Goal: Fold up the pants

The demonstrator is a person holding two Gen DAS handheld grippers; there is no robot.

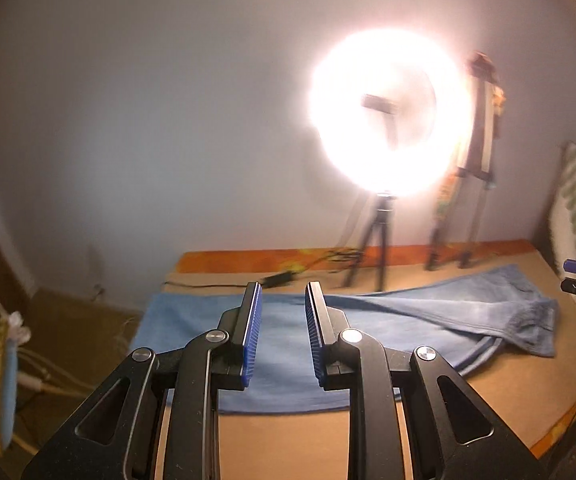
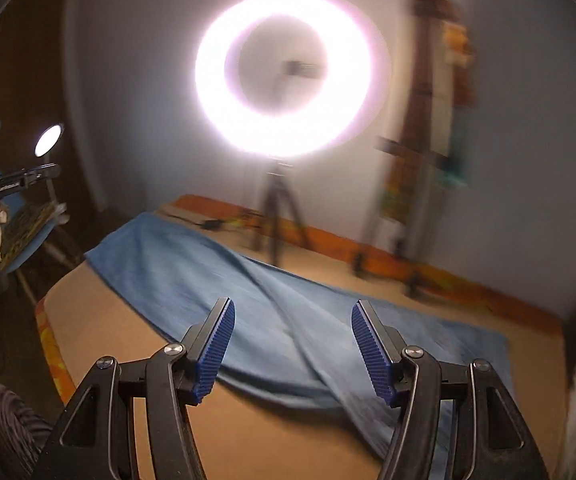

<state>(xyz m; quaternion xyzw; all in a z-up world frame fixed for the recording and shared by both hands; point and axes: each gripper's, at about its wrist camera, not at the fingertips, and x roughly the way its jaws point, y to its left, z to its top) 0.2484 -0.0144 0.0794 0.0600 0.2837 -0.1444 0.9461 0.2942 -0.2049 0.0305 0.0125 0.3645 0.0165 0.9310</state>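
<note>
Both my claws hang empty above the pants [image 1: 368,320], left claw [image 1: 283,300] narrow, right claw [image 2: 293,320] wide, with the pants doubled lengthwise before the ring light [image 2: 288,72], shorter folds left.

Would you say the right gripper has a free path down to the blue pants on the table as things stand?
Probably yes. The right gripper is open, empty and pointed down at the blue pants; nothing lies between them, and the ring light stands behind.

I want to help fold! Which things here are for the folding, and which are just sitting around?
For folding: blue denim pants; left gripper; right gripper, both with open fingers.

Just around: bright round ring light on black tripod; small round lamp.
</note>
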